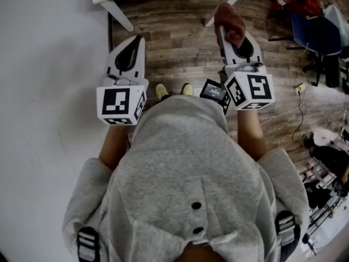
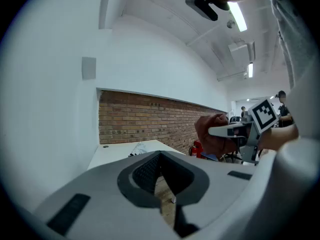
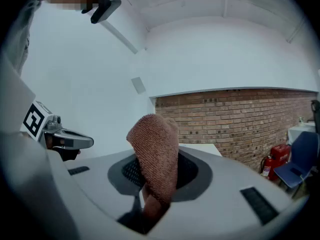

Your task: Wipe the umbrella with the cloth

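Cloth [image 3: 156,154] juts forward lengthwise from right tool [image 1: 234,40].

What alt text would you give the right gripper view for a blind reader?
The grey right claw is shut on a reddish-brown terry cloth that sticks up from it. Behind stand a white wall and a red brick wall.

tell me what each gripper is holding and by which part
Right gripper: reddish-brown terry cloth, its lower end pinched between the jaws, the rest standing up. Left gripper: nothing, jaws shut.
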